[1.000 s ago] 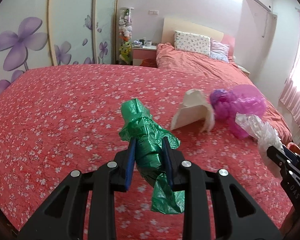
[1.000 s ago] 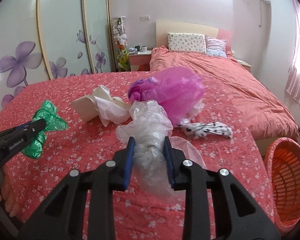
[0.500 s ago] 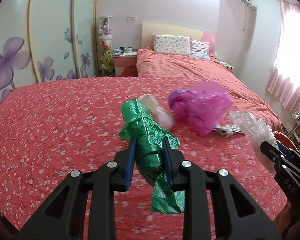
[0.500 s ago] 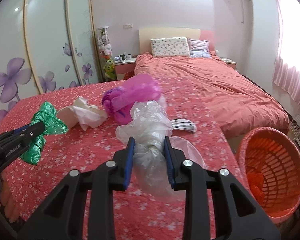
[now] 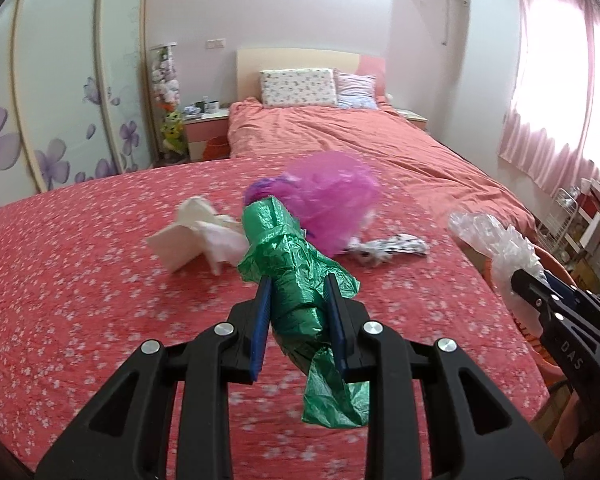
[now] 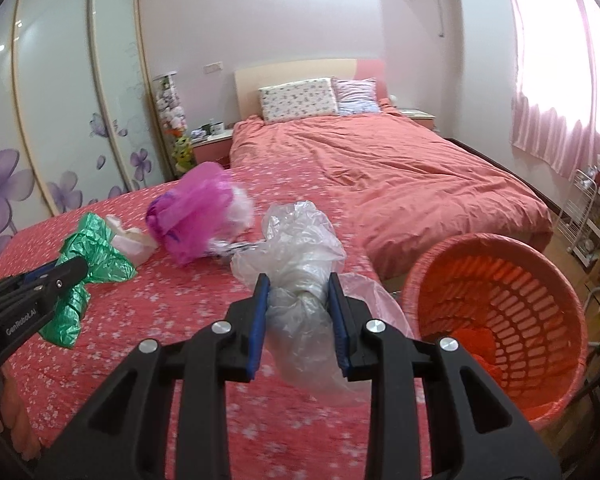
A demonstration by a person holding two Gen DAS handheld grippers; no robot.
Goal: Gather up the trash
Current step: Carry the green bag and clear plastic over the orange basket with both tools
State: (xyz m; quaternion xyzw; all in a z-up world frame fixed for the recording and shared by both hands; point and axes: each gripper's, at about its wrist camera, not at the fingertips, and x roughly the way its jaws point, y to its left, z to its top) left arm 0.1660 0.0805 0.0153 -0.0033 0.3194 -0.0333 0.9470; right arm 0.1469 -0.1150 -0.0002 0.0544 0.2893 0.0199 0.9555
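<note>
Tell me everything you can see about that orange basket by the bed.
The orange basket is round, looks like plastic, and its wall is pierced with rows of slots. It stands tilted toward the camera beside the bed, mouth open, with something orange lying inside. The clear bag in the right gripper hangs just left of it, not touching.

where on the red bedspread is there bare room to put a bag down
Bare bedspread runs left of the white paper wad, toward the wardrobe, and along the near edge below the left tool. It is crowded mid-bed, where the wad, the pink bag and the black-and-white scrap cluster.
</note>
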